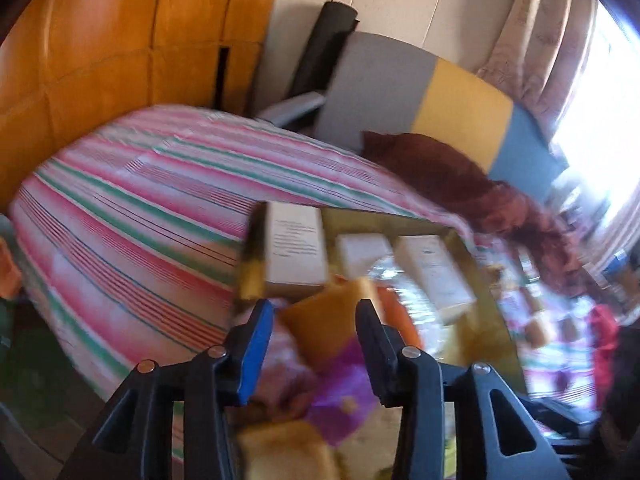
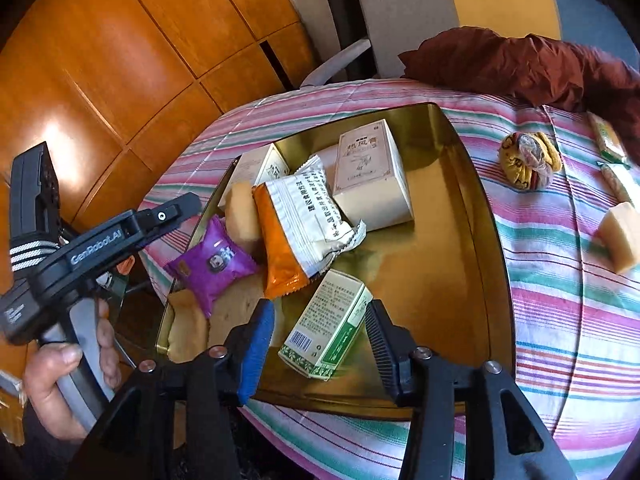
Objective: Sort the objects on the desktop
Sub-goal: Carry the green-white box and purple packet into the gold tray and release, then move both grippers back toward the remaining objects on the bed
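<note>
A striped cloth [image 2: 560,280] in pink, green and white is seen across most of the right wrist view, and it is spread under everything. On it, at the centre of the frame, a gold tray [image 2: 452,264] is placed. Inside the tray, a large beige box [image 2: 372,184] is seen near the upper middle, with an orange and white packet [image 2: 304,224] leaning just left of it. A purple packet [image 2: 212,264] is found further left, near the tray's edge. A green and white box [image 2: 328,328] is lying at the lower centre, between the fingers of the right gripper [image 2: 320,344], whose jaws are held apart and are not touching it. The left gripper [image 1: 316,356] is seen at the bottom of its own blurred view, jaws also apart, above the tray.
</note>
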A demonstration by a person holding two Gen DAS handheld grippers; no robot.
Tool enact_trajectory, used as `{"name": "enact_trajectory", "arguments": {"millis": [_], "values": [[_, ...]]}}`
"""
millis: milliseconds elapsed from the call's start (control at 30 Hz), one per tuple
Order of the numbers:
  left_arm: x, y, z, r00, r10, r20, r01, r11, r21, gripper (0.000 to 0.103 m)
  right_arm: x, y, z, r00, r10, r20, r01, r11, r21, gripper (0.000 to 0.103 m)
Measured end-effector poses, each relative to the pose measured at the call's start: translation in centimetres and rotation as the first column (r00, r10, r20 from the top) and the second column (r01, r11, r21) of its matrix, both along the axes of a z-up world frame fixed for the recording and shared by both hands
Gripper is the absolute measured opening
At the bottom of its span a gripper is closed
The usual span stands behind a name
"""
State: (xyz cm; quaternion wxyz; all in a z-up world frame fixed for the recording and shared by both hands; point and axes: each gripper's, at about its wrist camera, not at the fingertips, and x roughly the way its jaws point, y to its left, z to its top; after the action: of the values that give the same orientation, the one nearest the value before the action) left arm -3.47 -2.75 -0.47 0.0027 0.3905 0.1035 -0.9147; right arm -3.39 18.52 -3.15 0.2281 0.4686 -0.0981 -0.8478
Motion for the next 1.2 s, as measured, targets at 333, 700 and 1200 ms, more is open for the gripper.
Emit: {"name": "enact_trajectory", "arguments": {"millis": [333, 700, 1200], "values": [[-1.1, 2.7, -3.4, 0.995, -0.032, 0.095, 0.050, 0.979, -0.199, 0.041, 0.7, -1.3, -0.4, 0.998, 0.056, -0.005, -0.056, 0.998, 0.036, 0.049], [-1.0, -0.4, -2.6, 0.997, 0.025, 0.066, -0.018, 0.994, -0.104, 0.045, 1.2, -0.4, 0.0, 0.999, 0.036, -0.024, -0.035, 0.999, 0.029, 0.049], [0.2, 5.9, 2.5, 0.977, -0.207, -0.045, 0.208, 0.978, 0.013, 0.048, 2.2, 5.5, 3.0, 0.990, -0.107, -0.095, 0.109, 0.994, 0.011, 0.069]]}}
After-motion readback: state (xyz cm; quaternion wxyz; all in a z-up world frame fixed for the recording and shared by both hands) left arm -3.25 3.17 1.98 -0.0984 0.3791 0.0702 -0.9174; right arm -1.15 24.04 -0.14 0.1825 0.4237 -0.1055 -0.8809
